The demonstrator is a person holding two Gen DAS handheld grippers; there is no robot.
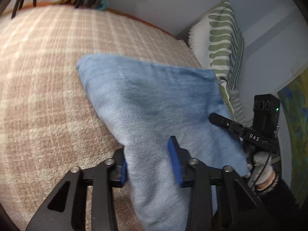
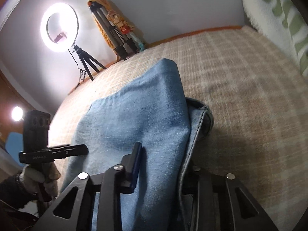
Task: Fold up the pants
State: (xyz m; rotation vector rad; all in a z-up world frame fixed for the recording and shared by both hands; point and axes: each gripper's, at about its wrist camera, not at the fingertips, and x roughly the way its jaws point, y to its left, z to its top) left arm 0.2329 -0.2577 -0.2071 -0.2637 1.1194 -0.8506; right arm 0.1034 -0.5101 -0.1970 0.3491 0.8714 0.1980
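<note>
Light blue denim pants (image 1: 154,100) are lifted above a beige checked bed cover (image 1: 48,77). My left gripper (image 1: 148,161) is shut on a bunched edge of the pants, which hang down between its blue pads (image 1: 174,159). In the right wrist view my right gripper (image 2: 163,165) is shut on the other end of the pants (image 2: 134,119), near a stitched hem (image 2: 196,127); its right finger is hidden by the cloth. The right gripper also shows in the left wrist view (image 1: 240,129), and the left gripper shows in the right wrist view (image 2: 55,152).
A white and green pillow (image 1: 221,44) stands at the bed's right side against the wall. A lit ring light (image 2: 59,28) on a small tripod and folded tripods (image 2: 117,36) stand at the bed's far edge. The bed cover (image 2: 240,96) spreads to the right.
</note>
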